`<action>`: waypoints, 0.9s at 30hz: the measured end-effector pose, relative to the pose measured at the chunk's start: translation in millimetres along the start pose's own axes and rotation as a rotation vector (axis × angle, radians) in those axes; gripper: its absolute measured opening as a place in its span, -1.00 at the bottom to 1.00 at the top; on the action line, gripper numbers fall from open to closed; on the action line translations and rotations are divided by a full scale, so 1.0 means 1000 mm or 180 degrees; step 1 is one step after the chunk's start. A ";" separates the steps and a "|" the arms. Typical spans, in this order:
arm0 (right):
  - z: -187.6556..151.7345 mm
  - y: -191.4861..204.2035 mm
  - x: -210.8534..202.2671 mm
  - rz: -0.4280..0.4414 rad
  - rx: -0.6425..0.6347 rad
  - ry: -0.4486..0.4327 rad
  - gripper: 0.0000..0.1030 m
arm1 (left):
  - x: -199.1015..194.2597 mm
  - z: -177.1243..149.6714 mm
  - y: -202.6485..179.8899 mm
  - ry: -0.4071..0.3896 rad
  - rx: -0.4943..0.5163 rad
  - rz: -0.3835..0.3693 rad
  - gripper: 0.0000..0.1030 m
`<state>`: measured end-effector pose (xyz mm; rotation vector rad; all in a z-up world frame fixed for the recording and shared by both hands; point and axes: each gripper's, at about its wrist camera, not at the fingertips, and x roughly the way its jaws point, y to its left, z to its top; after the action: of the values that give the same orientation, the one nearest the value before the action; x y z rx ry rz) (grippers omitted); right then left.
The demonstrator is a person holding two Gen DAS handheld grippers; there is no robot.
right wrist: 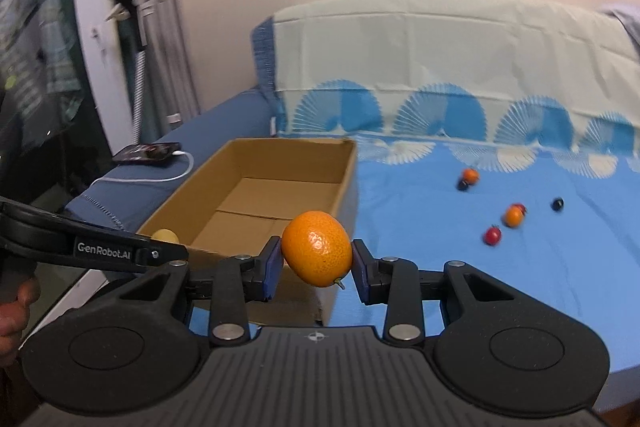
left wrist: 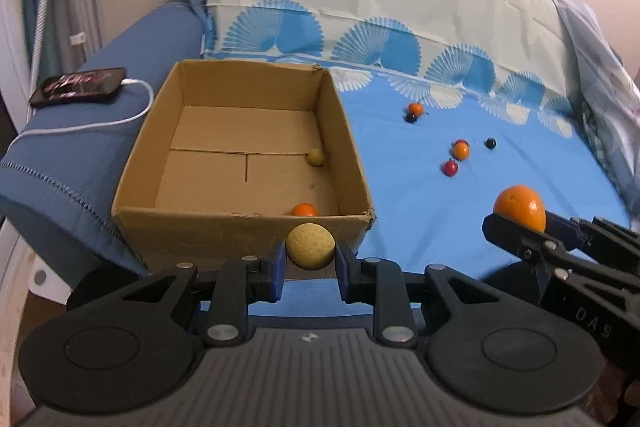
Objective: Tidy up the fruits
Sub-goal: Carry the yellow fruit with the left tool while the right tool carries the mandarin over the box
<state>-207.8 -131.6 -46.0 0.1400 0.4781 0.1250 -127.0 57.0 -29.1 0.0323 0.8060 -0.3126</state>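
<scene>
- The yellowish round fruit (left wrist: 310, 246) sits pinched between the blue pads of the left gripper (left wrist: 311, 267), held just short of the near wall of the cardboard box (left wrist: 140, 187). Its skin looks matte and slightly rough, so I judge it light and unlikely to slip; the hold is across its widest part, which suits a ball shape.
- The orange fruit (right wrist: 317, 253) is clamped in the right gripper (right wrist: 316, 267), pads on its two sides, stem end pointing down and toward the camera. Its peel is glossy and dimpled; probably firm but bruisable, so a moderate squeeze at the equator seems best.
- In the left wrist view the right gripper and its orange are near and to the right of the box, over the blue bedsheet (left wrist: 400, 227).
- Inside the box already lie a small yellowish fruit (left wrist: 316, 157) by the right wall and a small orange one (left wrist: 304, 209) against the near wall.
- Still loose on the sheet, far right of the box: an orange fruit touching a dark one (left wrist: 414, 111), a second orange with a red one just behind (left wrist: 460, 149), a lone dark berry (left wrist: 490, 143), and a red fruit (left wrist: 450, 168). All look small, light and apt to roll.
- A phone (left wrist: 78, 86) on a white cable (left wrist: 120, 119) rests on the armrest left of the box.
</scene>
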 end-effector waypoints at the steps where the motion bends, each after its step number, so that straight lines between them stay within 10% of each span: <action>1: 0.001 0.004 -0.001 0.0006 -0.0034 -0.0002 -0.26 | -0.003 -0.001 0.004 -0.0018 -0.0041 -0.0001 -0.44; 27: 0.006 0.019 0.004 -0.0001 -0.0237 0.0077 -0.26 | -0.008 -0.001 0.021 -0.0088 -0.0230 -0.0125 -0.44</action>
<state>-203.6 -113.3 -39.7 0.0656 0.4969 0.1441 -126.8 78.8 -25.8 -0.0556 0.7908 -0.3202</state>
